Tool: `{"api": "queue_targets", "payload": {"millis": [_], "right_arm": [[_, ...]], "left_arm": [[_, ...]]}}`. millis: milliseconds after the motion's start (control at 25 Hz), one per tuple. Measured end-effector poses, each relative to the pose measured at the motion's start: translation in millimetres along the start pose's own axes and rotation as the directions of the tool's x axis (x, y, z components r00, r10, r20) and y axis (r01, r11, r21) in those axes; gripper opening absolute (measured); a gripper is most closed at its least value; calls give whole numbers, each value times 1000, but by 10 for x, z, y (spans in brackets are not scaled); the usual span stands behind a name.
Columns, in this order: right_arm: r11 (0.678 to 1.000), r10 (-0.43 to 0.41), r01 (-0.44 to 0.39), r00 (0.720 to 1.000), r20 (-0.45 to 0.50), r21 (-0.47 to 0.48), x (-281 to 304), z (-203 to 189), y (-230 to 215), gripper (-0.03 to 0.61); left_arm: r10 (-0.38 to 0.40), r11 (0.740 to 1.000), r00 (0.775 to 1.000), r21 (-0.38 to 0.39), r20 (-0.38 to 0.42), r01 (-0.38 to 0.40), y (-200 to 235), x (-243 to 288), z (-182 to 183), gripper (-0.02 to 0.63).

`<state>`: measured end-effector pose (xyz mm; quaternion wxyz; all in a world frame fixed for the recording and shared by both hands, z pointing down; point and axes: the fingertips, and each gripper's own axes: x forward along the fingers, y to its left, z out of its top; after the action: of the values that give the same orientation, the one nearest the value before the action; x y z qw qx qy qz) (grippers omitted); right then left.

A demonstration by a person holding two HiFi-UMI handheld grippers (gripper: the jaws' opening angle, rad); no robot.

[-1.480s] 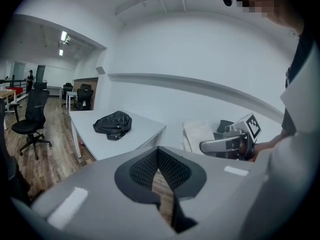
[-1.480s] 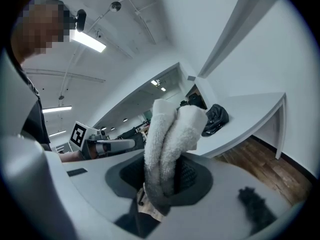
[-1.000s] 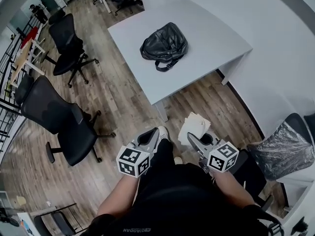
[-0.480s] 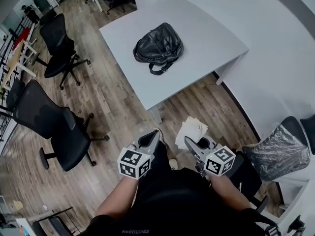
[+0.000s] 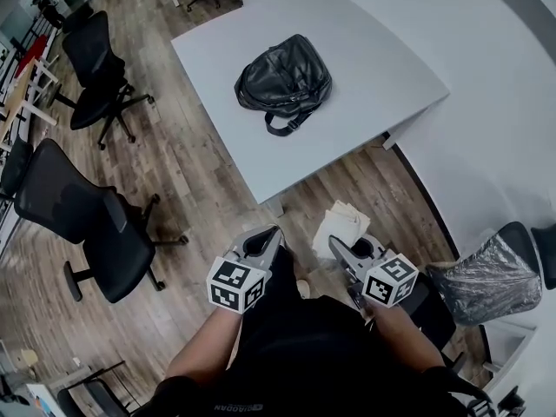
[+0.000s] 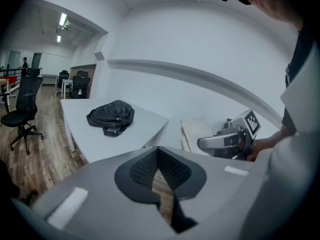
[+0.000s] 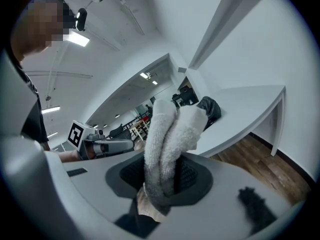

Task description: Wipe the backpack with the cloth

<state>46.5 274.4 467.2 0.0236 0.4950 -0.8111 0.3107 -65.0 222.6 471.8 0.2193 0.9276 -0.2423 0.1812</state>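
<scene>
Nearest to the person: left gripper (image 5: pixel 263 240) held low in front of the body, jaws closed on each other, nothing between them. Only a sliver of wood floor shows through behind the pads in the left gripper view.

Right gripper (image 5: pixel 344 250) beside it, clamped on a white terry cloth (image 5: pixel 340 222). In the right gripper view the cloth (image 7: pixel 169 144) is folded into a thick wad and sticks up out of the jaws. Grip looks firm, with plenty of fabric past the tips. Both grippers are over the floor, short of the table, well apart from the bag.

Further out: white table (image 5: pixel 373 68), its near corner pointing at the person. Black leather backpack (image 5: pixel 284 78) lies flat around the middle of the tabletop, a bit toward the left edge, with a strap loop trailing toward the near corner. Nothing else on the table.

Off the table: two black office chairs on the left, one near (image 5: pixel 91 224) and one far (image 5: pixel 95 55). A plastic-covered chair (image 5: pixel 482 276) is on the right.

Step, my read: the approach. Cloth is in hand, no wiping yet. Next move calls for closing the gap to the table, reaching the right gripper over the near edge, and pressing the cloth onto the bag's top panel. The empty left gripper could pin the bag, since soft leather may slide when wiped.
</scene>
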Motion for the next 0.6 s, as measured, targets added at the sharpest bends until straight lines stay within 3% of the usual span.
{"api": "queue_targets", "payload": {"millis": [440, 600], "right_arm": [[999, -47, 48, 999, -9, 19, 691, 462, -501, 112], [998, -66, 66, 998, -6, -11, 998, 746, -599, 112]], "left_arm": [[-25, 1000, 1000, -8, -20, 24, 755, 551, 484, 6], [-41, 999, 999, 24, -10, 41, 1044, 692, 764, 6]]}}
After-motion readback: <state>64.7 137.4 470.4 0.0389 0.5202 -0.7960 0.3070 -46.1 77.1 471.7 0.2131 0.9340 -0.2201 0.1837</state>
